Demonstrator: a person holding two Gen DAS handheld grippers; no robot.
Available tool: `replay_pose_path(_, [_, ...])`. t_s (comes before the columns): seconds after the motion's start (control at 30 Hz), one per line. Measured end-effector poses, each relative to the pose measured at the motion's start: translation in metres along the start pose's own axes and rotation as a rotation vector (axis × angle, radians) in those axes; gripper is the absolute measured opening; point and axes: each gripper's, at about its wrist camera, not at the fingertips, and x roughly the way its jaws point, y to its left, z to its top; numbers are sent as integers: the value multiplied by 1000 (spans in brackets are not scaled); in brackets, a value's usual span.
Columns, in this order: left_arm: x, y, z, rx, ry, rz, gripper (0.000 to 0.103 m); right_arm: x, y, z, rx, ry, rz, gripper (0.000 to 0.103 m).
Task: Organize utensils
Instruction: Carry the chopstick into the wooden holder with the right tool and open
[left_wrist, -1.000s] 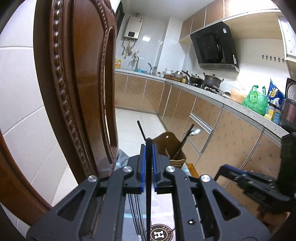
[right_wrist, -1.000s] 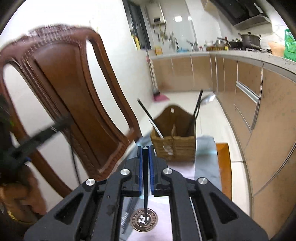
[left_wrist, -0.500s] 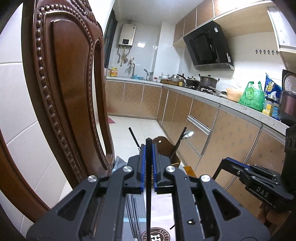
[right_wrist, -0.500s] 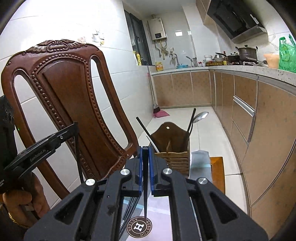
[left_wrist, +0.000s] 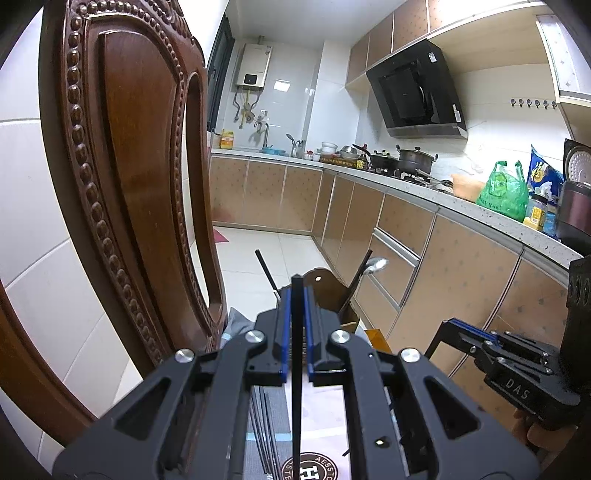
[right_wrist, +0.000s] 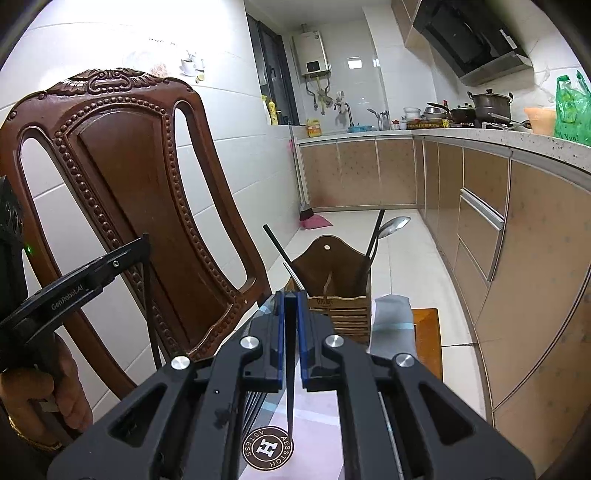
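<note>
two slim black chopsticks, one clenched upright in each: left gripper (left_wrist: 296, 332) chopstick (left_wrist: 296, 387), right gripper (right_wrist: 291, 332) chopstick (right_wrist: 290, 384); slatted wooden holder (right_wrist: 343, 295) ahead.

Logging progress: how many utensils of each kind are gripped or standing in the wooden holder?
Black chopsticks: 4 (one in left gripper, one in right gripper, two in wooden holder)
Spoon: 1
Pale stick, kind unclear: 1
Total: 6

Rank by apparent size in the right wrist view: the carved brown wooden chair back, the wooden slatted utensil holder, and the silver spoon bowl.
1. Carved brown wooden chair back, largest, though its nearness to the camera inflates it.
2. Wooden slatted utensil holder.
3. Silver spoon bowl, smallest.
</note>
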Motion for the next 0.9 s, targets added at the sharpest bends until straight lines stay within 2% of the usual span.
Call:
replay_pose_path(0.23, [3, 6, -1, -10, -6, 2, 6, 7, 7, 13, -26, 1, -16, 7])
replay_pose_path(0.53, [0, 24, 2, -52, -10, -9, 6, 38, 34, 123, -152, -135, -120, 7])
replay_pose_path(0.63, [-1, 30, 3, -70, -12, -11, 6, 58, 32, 148, -163, -167, -168, 7])
replay_pose_path(0.77, [-1, 37, 2, -84, -9, -6, 6, 94, 13, 154, -139, -181, -217, 7])
replay_pose_path(0.9, [2, 39, 0, -79, -4, 7, 6, 139, -21, 132, -51, -144, -250, 7])
